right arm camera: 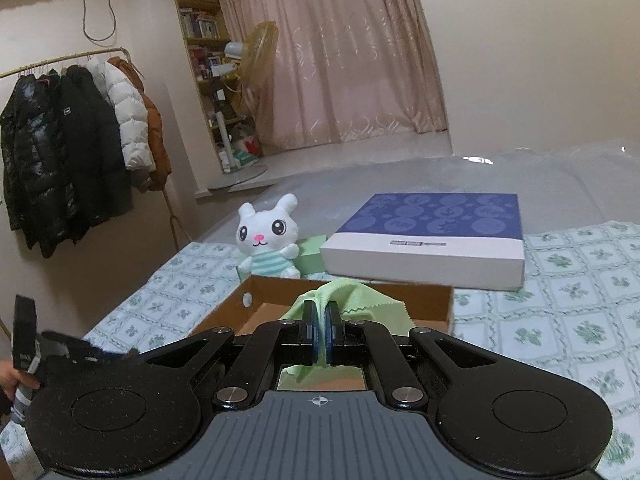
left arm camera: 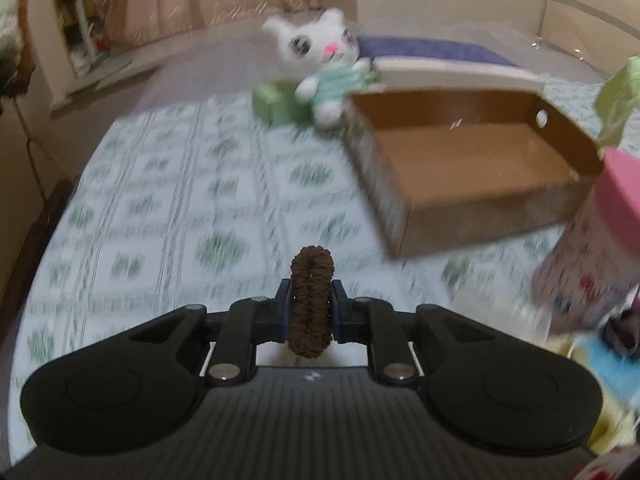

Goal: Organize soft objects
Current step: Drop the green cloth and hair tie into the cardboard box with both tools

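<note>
Pale walls and a pink curtain [right arm camera: 340, 60] close off the far side of a bedroom, and a bed covered by a green-and-white patterned sheet [left arm camera: 180, 200] fills the foreground of both views. At far left in the right wrist view, dark, white and brown jackets [right arm camera: 72, 140] hang on a rail, with a bookshelf [right arm camera: 200, 28] and a standing fan [right arm camera: 240, 80] beside them near the curtain. At that view's lower left edge, a person's hand [right arm camera: 16, 380] grips the handle of the other gripper.

Further right on the sheet, a white plush rabbit [right arm camera: 268, 240] in a striped teal shirt sits upright, touching a small green box [right arm camera: 312, 254] behind it. In the left wrist view, the left gripper [left arm camera: 310, 296] has its jaws pressed on a brown hair scrunchie [left arm camera: 310, 300], which stands upright between the pads above the sheet.

Just beside the rabbit lies an open cardboard box [left arm camera: 480, 208], its brown interior bare in the left wrist view. The right gripper [right arm camera: 319, 332] is clamped on a light green cloth [right arm camera: 348, 300], which drapes over the box's near edge. Beyond the box rests a flat purple-and-white box [right arm camera: 432, 236]. At the far right of the left wrist view, a pink-topped patterned object [left arm camera: 592, 260] is too blurred to identify.
</note>
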Action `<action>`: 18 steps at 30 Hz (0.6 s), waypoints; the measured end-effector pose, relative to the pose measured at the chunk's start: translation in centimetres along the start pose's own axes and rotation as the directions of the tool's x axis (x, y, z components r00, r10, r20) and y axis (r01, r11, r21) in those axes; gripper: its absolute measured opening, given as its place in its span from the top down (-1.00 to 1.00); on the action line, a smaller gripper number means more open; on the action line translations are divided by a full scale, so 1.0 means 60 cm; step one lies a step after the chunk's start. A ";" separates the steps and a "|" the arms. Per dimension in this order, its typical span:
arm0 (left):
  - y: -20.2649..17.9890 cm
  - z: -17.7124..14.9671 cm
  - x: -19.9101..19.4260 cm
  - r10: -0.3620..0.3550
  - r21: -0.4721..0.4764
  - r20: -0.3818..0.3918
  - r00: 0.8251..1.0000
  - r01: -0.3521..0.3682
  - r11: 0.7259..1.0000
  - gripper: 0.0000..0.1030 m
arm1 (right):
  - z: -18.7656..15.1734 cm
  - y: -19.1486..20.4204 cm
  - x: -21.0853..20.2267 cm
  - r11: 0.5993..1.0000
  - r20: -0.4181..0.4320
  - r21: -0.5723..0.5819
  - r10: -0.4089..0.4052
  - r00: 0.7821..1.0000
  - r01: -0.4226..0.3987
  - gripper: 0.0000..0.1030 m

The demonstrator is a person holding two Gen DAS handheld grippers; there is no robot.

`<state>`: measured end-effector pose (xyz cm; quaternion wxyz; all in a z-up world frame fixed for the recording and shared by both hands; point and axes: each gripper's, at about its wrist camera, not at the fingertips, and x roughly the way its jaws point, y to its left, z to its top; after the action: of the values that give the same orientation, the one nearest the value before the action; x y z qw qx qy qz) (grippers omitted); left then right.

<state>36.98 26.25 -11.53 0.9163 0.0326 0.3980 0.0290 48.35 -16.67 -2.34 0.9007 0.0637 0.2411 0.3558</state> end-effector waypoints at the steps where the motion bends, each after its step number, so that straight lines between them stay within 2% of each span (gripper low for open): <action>1: -0.005 0.016 0.000 -0.005 0.011 0.012 1.000 0.005 1.000 0.68 | 0.006 0.000 0.011 1.000 -0.003 -0.006 -0.001 1.000 0.001 0.93; 6: -0.046 0.108 0.014 -0.034 0.051 0.065 0.997 0.030 0.998 0.67 | 0.021 -0.010 0.068 1.000 -0.031 -0.009 -0.003 1.000 0.003 0.93; 11: -0.105 0.188 0.053 -0.083 0.111 0.079 0.993 0.074 0.991 0.66 | 0.026 -0.019 0.122 1.000 -0.064 -0.009 -0.005 0.998 0.004 0.93; 14: -0.139 0.222 0.078 -0.111 0.132 0.080 0.991 0.100 0.986 0.64 | 0.027 -0.023 0.143 1.000 -0.075 -0.017 -0.011 0.997 0.010 0.93; 16: -0.156 0.241 0.098 -0.133 0.124 0.070 0.989 0.124 0.985 0.52 | 0.027 -0.027 0.153 1.000 -0.073 -0.016 -0.013 0.997 0.012 0.93; 18: -0.171 0.253 0.114 -0.147 0.123 0.063 0.987 0.139 0.983 0.48 | 0.026 -0.033 0.159 1.000 -0.074 -0.008 -0.014 0.997 0.013 0.93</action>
<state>53.01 16.03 -7.02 0.9261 0.0591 0.3673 -0.0618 56.33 -11.63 -5.23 0.8938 0.0457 0.2733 0.3526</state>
